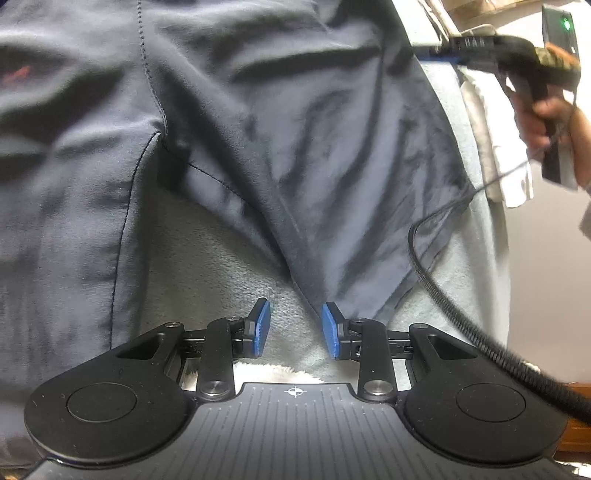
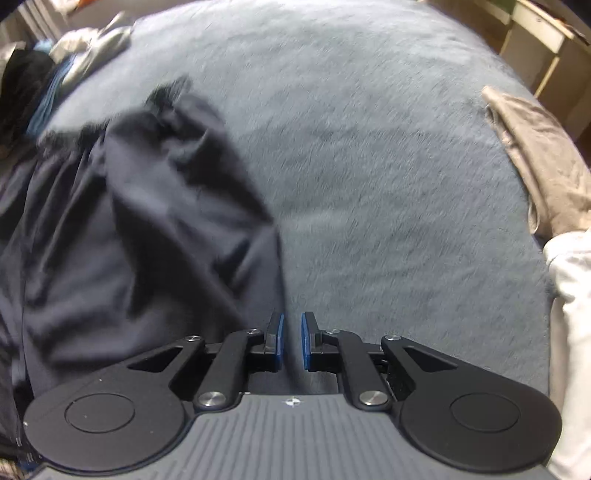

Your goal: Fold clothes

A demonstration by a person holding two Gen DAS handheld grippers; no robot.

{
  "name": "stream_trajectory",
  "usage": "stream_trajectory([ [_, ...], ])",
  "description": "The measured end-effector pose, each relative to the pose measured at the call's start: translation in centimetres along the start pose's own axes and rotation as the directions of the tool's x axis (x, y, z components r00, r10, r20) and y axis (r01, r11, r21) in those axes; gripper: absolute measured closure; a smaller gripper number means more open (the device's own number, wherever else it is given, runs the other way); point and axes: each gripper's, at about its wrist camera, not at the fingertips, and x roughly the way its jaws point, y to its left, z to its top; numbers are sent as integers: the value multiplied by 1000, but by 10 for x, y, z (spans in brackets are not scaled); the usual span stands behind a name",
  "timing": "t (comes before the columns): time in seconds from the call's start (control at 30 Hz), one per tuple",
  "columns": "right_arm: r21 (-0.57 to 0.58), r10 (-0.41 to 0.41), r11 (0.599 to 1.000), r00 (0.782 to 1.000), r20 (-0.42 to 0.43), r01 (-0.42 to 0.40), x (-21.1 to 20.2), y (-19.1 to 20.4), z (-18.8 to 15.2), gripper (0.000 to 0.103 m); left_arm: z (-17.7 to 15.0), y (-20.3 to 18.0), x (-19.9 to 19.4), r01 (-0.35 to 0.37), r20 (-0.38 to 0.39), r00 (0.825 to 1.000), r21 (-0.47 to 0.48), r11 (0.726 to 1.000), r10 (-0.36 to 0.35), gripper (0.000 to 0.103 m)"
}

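A dark navy garment (image 1: 258,122) lies spread and wrinkled on a grey fleece blanket (image 1: 207,258). My left gripper (image 1: 295,325) is open and empty just short of the garment's pointed lower corner. The right gripper appears at the upper right of the left wrist view (image 1: 454,50), held in a hand, at the garment's far right edge. In the right wrist view the same garment (image 2: 147,221) lies bunched at the left, and my right gripper (image 2: 291,341) has its pads a narrow gap apart with nothing between them, beside the garment's edge.
A pile of other clothes (image 2: 55,74) sits at the blanket's far left. A tan garment (image 2: 543,162) and a white one (image 2: 572,295) lie at the right edge. A black cable (image 1: 461,295) crosses the blanket. Wooden furniture (image 2: 546,33) stands beyond.
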Motion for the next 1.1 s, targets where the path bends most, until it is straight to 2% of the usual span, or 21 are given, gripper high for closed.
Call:
stream_trajectory([
  [0.1,-87,-1,996,999,-34,-2,0,16,-20,92,1,-3,4,0,1,1000,-2,1000,0,73],
  [0.2,-210,-53,977,997,-57,40,3,34,-36,92,3,-7,7,3,2,1000,5,1000,-3,73],
  [0.27,-241,-58,969,997,-55,43,1,40,-39,92,3,-7,8,3,2,1000,8,1000,-3,73],
  [0.4,-256,-83,964,995,-49,67,-1,43,-39,90,3,-6,9,3,-2,1000,6,1000,-3,72],
  [0.47,-255,-102,963,994,-47,87,0,42,-37,75,2,-7,8,4,-1,1000,4,1000,-4,72],
  [0.5,-255,-110,962,993,-36,98,1,41,-35,73,5,-9,11,6,0,1000,2,1000,-6,72],
  [0.7,-222,-87,972,996,-16,81,14,39,-17,73,9,-10,17,11,-2,1000,-1,1000,-11,72],
  [0.73,-229,-83,971,996,-21,76,19,40,-15,73,9,-11,18,12,-1,1000,-3,1000,-12,72],
  [0.8,-300,-99,950,995,-28,87,25,48,-16,84,10,-12,19,13,-2,1000,-3,1000,-13,72],
  [0.83,-325,-114,940,993,-20,101,24,51,-15,103,10,-12,20,13,-2,1000,-2,1000,-13,72],
  [0.9,-324,-157,933,987,25,157,16,54,-11,103,10,-12,20,15,-3,1000,-3,1000,-15,72],
  [1.1,-148,-186,970,980,72,195,5,36,-2,103,9,-10,19,23,-12,1000,-6,1000,-23,72],
])
